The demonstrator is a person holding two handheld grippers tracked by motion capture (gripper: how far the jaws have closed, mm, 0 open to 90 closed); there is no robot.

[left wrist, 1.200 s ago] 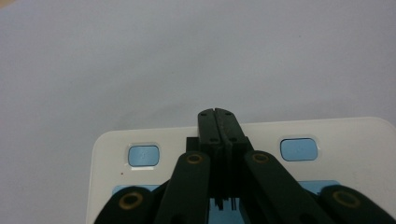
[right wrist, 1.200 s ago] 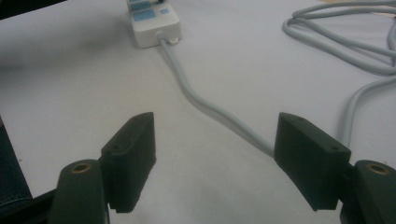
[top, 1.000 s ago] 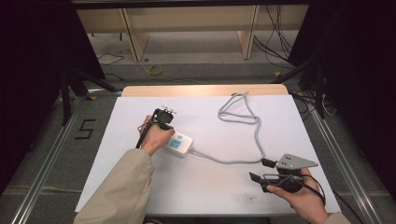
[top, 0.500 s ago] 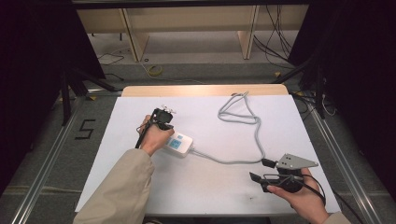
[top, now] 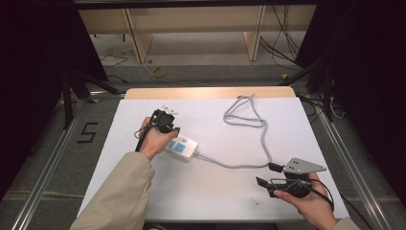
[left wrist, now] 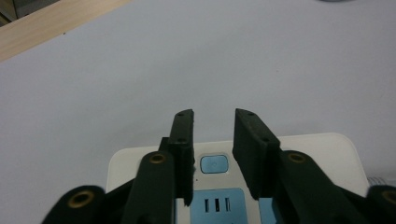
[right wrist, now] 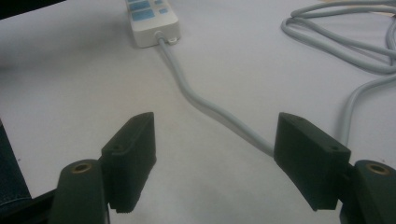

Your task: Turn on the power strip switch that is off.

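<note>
Power strip (top: 182, 148) lay on the tabletop (top: 220, 191) directly beneath the slightly parted, empty left hand-held gripper (left wrist: 212, 140), while the wide-open, empty right hand-held gripper (right wrist: 215, 158) hovered near-right over its cable (right wrist: 210, 109).

The left hand-held gripper (top: 165, 120) sits in the left hand (top: 154, 140), its jaws a narrow gap apart, nothing between them. The right hand-held gripper (top: 268, 184), in the right hand (top: 306, 201), points leftward with jaws spread wide.
</note>
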